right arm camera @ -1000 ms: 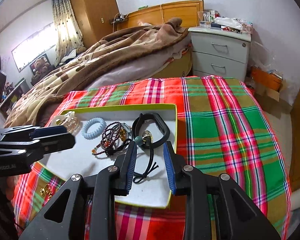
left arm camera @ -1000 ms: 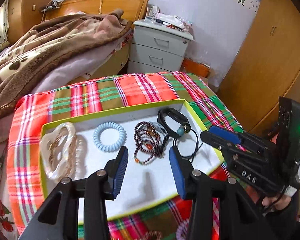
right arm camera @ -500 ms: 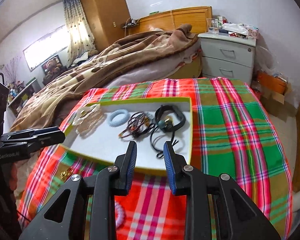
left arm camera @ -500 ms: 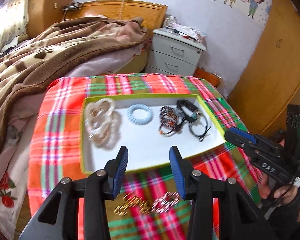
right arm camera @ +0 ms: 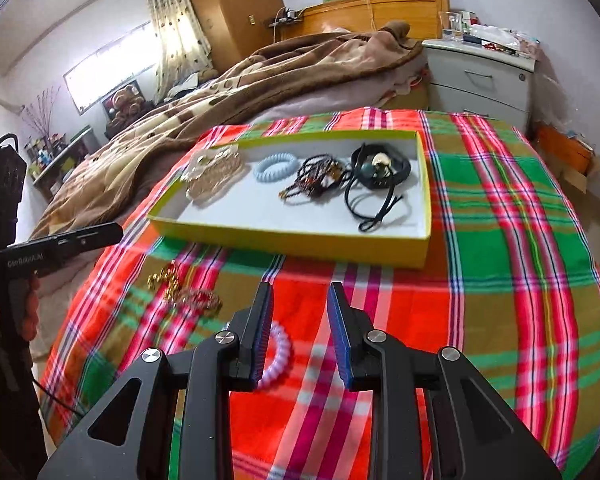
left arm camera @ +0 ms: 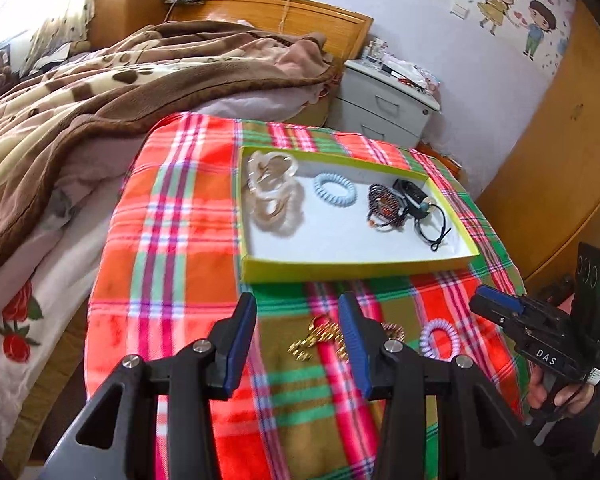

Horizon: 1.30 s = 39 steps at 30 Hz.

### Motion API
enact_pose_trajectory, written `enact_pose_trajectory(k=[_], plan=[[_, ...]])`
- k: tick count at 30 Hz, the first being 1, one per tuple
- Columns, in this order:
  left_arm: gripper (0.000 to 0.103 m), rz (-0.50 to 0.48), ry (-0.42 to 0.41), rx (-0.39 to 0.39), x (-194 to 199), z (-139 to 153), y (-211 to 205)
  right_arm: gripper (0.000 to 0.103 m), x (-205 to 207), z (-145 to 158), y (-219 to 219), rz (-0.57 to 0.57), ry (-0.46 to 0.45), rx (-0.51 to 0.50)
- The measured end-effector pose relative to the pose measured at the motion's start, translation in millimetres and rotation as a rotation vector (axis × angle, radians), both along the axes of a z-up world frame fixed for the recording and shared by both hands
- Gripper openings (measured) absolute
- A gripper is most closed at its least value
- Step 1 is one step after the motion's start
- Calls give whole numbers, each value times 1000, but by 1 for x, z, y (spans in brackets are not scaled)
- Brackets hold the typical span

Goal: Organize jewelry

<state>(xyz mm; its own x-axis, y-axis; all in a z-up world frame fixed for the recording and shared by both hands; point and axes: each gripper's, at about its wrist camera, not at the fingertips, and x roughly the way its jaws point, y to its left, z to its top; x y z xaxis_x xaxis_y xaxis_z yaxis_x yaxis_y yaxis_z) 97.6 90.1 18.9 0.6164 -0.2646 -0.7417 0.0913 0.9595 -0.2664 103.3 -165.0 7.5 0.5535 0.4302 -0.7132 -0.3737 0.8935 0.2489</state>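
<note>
A yellow-green tray with a white floor lies on the plaid cloth. In it are cream bracelets, a light-blue coil tie, dark beads and black cords. On the cloth in front of the tray lie gold pieces, a pink-gold bracelet and a lilac coil tie. My left gripper is open and empty above the gold pieces. My right gripper is open and empty beside the lilac tie.
The plaid cloth covers a small table beside a bed with a brown blanket. A white nightstand and wooden wardrobe stand behind. The right gripper's body shows in the left wrist view, the left gripper's body in the right wrist view.
Both grippers have pulled back from over the tray toward the cloth's near edge. The loose jewelry in front of the tray has come into view. Both stayed open.
</note>
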Motion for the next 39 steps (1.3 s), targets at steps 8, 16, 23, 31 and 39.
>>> enact_pose_trajectory(k=[8,16,23,31,39], plan=[[45,26,7,-33,-13,-9,12,48,-6,-11,16,32,37,-54],[45,18,23,-52,-18,-17,13,48,-6,-21,32,42,42,-154],[45,17,39,-56,-16,-22,12,27,-8,-24,38,51,31,-201],[45,-7,59,-53,-6,-25,1,10,-10,-24,35,44,12,-201],[45,-49,83,-4,9,-30,-23,10,-10,-15,13,-29,-16,-131]])
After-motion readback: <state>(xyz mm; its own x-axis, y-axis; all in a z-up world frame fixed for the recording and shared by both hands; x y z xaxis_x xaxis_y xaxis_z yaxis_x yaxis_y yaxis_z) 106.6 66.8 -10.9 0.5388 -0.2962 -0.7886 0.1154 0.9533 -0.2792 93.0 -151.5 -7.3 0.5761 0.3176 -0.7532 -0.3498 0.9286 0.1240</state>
